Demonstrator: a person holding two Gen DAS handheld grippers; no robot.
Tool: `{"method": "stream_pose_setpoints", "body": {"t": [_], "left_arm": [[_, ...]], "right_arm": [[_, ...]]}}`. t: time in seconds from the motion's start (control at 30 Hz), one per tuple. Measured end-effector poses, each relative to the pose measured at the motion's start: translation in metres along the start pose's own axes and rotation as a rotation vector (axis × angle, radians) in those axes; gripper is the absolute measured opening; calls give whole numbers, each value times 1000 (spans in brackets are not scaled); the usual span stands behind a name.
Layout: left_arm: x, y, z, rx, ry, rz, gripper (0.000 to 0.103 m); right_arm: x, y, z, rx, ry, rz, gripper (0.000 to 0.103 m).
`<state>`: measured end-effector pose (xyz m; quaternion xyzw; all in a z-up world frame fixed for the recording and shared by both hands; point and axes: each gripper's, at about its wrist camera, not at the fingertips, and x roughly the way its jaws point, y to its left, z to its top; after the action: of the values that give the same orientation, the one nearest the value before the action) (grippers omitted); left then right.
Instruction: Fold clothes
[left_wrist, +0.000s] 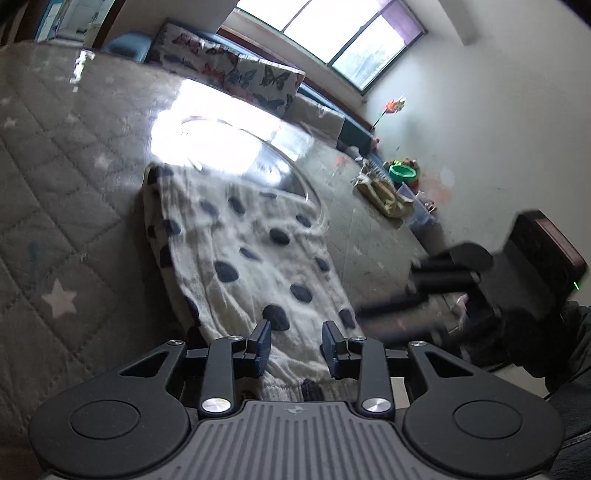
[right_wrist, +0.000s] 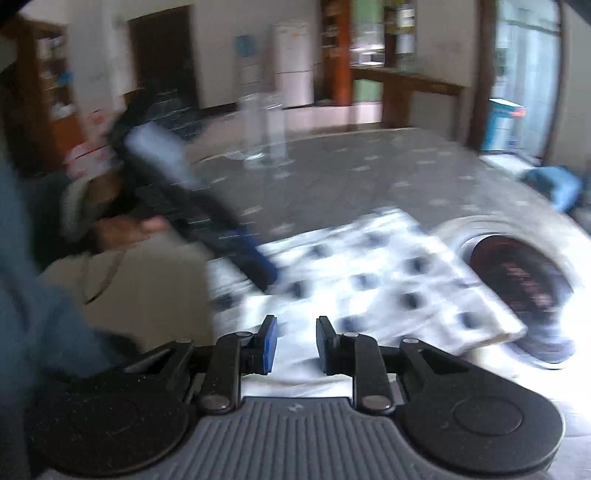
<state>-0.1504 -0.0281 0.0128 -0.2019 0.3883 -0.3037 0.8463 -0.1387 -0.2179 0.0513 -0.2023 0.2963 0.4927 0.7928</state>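
Now the white dark-spotted garment (left_wrist: 255, 254) lies folded, flat.

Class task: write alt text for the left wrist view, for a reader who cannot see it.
A white garment with dark spots lies folded on a grey star-patterned quilted surface, with the left gripper open just above its near edge. The right gripper is blurred at right; a window glares behind.

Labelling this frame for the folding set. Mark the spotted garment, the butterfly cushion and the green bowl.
spotted garment (left_wrist: 255, 258): left wrist view, on the white knit among its dark spots.
butterfly cushion (left_wrist: 236, 72): left wrist view, on its printed front face.
green bowl (left_wrist: 403, 172): left wrist view, on its rim.
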Motion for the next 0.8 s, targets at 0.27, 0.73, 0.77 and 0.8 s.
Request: {"method": "stream_pose_setpoints", "body": {"t": [0.27, 0.73, 0.77, 0.8], "left_arm": [[22, -26, 1, 86, 26, -23, 36], [34, -30, -14, 89, 71, -33, 43], [34, -31, -14, 92, 69, -31, 43], [34, -32, -13, 94, 69, -29, 43]], "right_arm": [[40, -78, 16, 207, -36, -215, 22], [67, -111, 11, 290, 2, -338, 22], [67, -108, 16, 281, -10, -321, 22], [69, -105, 21, 267, -20, -303, 22]]}}
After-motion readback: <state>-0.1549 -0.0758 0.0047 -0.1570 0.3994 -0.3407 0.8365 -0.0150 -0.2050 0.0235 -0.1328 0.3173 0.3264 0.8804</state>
